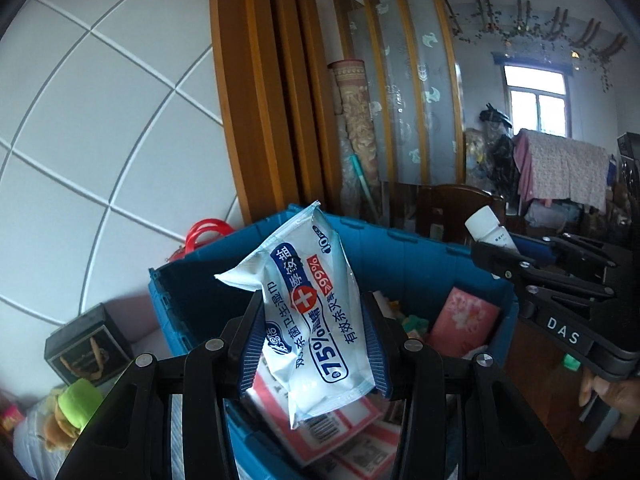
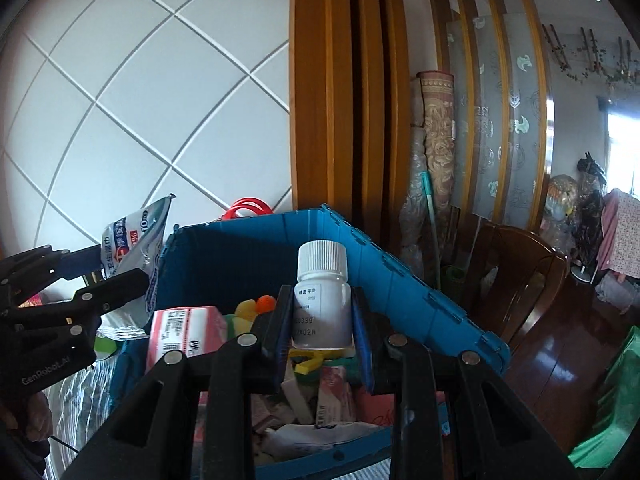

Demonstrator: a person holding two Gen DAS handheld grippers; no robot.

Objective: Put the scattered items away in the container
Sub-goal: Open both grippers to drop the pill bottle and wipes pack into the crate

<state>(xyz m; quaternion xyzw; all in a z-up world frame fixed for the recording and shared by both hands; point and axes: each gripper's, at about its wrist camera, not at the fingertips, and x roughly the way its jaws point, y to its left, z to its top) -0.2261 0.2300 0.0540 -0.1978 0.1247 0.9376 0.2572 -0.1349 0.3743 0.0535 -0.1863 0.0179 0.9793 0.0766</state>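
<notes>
Wet-wipe pack (image 1: 316, 312) is seen in the left wrist view clamped between the left gripper's (image 1: 316, 344) blue pads, above the open blue crate (image 1: 420, 256). It is judged soft, light and slick-filmed — best pinched across its flat middle, as it is now. Over the crate's right rim the right gripper (image 1: 496, 258) is seen with its bottle.

In the right wrist view a white pill bottle (image 2: 322, 300) is held upright by its body in the right gripper (image 2: 322, 328), over the crate (image 2: 400, 280) — rigid, smooth, likely to slip if squeezed loosely. Boxes and plush toys lie inside.
</notes>
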